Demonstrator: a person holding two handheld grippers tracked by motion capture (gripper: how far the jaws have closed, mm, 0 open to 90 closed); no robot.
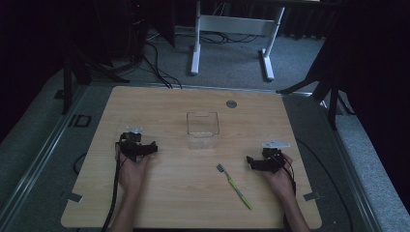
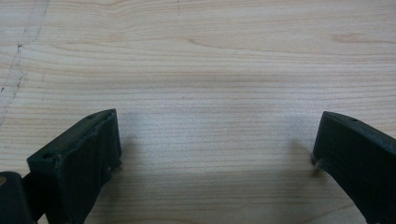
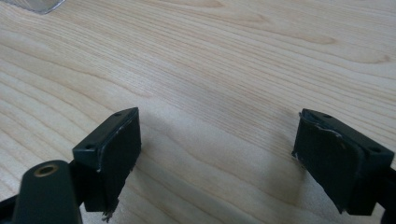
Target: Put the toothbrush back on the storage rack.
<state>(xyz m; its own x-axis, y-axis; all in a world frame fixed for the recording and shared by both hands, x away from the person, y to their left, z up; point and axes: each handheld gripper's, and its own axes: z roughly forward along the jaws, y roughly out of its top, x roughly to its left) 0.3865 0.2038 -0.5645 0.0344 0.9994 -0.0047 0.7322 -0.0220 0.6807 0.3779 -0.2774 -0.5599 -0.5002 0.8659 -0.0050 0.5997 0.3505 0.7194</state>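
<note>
Both grippers — left gripper, right gripper — rest empty, jaws spread; likely next, lifting the green-handled toothbrush at lower centre toward the clear plastic box.

- Your left tool rests on the tabletop at its left side; your right tool rests at its right.
- A container stands between them, farther from you.
- A toothbrush lies nearer you, just left of your right tool.
- A round fitting sits behind the container.

Both claws agape (low)
</note>
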